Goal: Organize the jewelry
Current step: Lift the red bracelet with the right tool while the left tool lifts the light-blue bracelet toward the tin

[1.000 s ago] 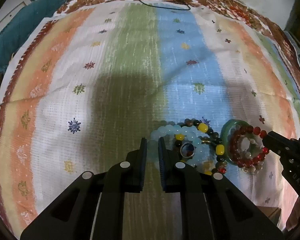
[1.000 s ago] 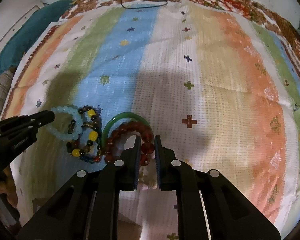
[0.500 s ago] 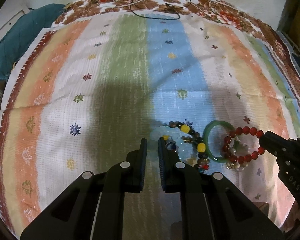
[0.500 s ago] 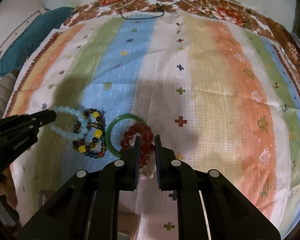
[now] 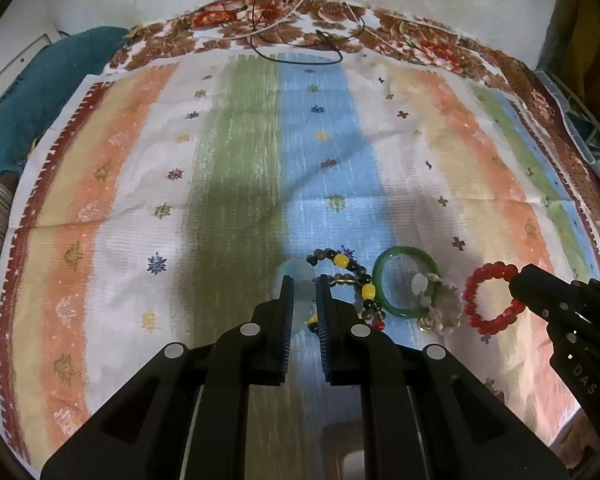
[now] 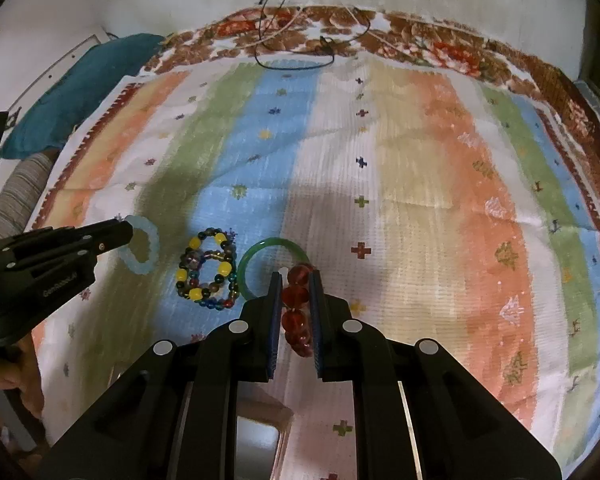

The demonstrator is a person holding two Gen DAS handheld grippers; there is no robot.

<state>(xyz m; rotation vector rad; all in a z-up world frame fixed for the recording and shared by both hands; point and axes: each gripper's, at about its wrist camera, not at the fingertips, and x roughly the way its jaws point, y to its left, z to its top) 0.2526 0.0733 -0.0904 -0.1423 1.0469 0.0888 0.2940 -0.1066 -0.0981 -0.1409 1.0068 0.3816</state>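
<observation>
My left gripper (image 5: 302, 288) is shut on a pale blue bead bracelet (image 5: 300, 272), lifted off the striped cloth; it also shows in the right wrist view (image 6: 142, 250). My right gripper (image 6: 294, 284) is shut on a red bead bracelet (image 6: 296, 312), seen hanging from its tips in the left wrist view (image 5: 490, 298). On the cloth between them lie a multicoloured bead bracelet (image 6: 206, 276) with yellow beads, a green bangle (image 5: 406, 286) and a small whitish shell bracelet (image 5: 440, 308).
The striped cloth (image 5: 220, 200) covers the surface, with a floral border at the far edge. Thin black and white cords (image 5: 300, 40) lie at the back. A teal cushion (image 5: 40, 96) sits at the far left. A small box (image 6: 260, 436) shows below the front edge.
Both grippers have lifted and drawn back and apart: the pale blue bracelet moved left off the pile, the red bracelet moved right off the green bangle.
</observation>
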